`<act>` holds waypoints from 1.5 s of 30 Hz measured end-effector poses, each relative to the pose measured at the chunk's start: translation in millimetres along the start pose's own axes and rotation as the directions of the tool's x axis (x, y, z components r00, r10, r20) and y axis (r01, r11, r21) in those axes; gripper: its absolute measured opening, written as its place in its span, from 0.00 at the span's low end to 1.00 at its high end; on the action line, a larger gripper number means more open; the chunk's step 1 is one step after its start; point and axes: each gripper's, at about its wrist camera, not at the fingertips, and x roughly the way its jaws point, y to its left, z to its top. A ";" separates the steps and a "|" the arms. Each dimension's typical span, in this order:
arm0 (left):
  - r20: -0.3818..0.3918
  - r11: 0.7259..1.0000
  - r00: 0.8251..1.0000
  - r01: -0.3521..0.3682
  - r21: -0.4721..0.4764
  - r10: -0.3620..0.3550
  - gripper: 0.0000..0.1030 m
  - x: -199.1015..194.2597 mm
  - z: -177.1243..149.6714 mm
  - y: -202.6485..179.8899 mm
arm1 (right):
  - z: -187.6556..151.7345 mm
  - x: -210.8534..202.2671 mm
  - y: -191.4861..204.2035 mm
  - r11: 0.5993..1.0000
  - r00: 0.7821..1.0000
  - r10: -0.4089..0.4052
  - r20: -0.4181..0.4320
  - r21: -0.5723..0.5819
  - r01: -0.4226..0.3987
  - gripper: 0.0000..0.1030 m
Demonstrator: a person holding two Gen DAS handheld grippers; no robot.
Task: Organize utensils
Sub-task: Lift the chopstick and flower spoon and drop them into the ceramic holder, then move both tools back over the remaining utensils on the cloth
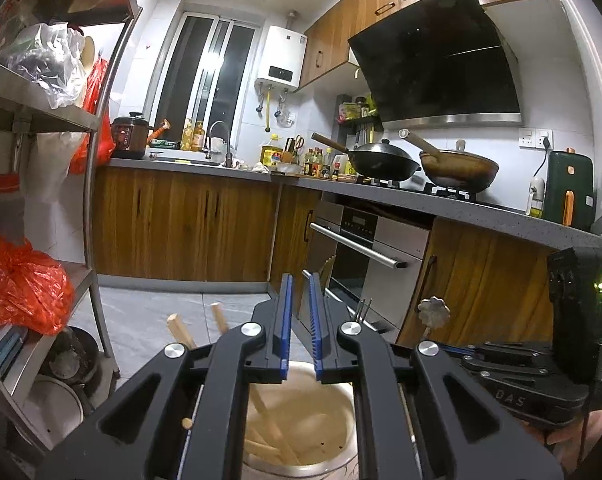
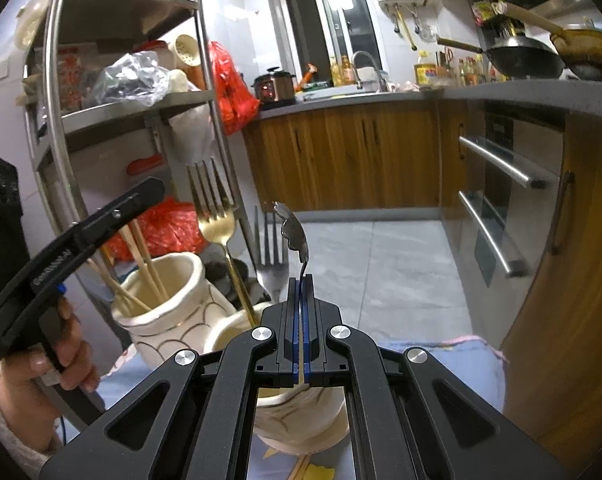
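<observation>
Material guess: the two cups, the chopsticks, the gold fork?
Cups: likely glazed ceramic, glossy cream with painted brown arcs. Chopsticks: look like bare wood or bamboo, pale and matte. Gold fork: metal, polished gold-tone finish with reflections; plating or solid unclear.

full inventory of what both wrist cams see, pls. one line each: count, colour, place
ceramic holders: two, cream with brown scallop lines, on the blue cloth; the near one sits under the right gripper
chopsticks: several, pale wood, in the far holder
gold fork: one, standing in the near holder
silver fork: one, behind the gold one
spoon: one, silver, decorative bowl, handle clamped
woks: two, black and brown, on the hob
steel rack: one, left, holding bags
red bags: several, on and beside the rack
left gripper: black, blue pads, slightly apart, empty
right gripper: black, shut on the spoon
</observation>
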 end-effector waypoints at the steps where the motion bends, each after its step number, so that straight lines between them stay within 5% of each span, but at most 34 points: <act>1: 0.000 1.000 1.000 -0.002 0.002 0.002 0.19 -1.0 0.4 -0.4 | 0.4 1.1 -0.7 1.000 1.000 -0.003 -0.001 0.001 0.003 0.02; 12: 0.013 0.999 1.000 -0.012 0.036 0.012 0.42 -18.5 2.0 -8.2 | -0.8 -11.5 -9.4 0.999 1.000 -0.030 0.008 0.030 0.029 0.34; 21: 0.034 0.997 0.999 -0.033 0.072 0.031 0.80 -51.1 6.4 -15.4 | -11.5 -59.3 -23.2 0.995 0.997 -0.054 0.053 0.088 0.049 0.90; 24: 0.041 0.996 0.998 -0.042 0.083 0.039 0.95 -66.4 6.1 -20.6 | -16.3 -75.4 -25.4 0.993 0.995 -0.079 0.061 0.088 0.073 0.94; 34: -0.052 0.993 0.997 -0.058 0.104 0.064 0.95 -102.4 -11.0 -35.7 | -39.3 -131.2 -26.2 0.991 0.989 -0.124 0.076 0.065 0.119 0.95; 45: -0.237 0.993 0.967 -0.075 0.094 0.096 0.95 -122.0 -65.4 -40.7 | -84.2 -132.3 -7.8 0.988 0.986 -0.155 -0.060 -0.031 0.153 0.95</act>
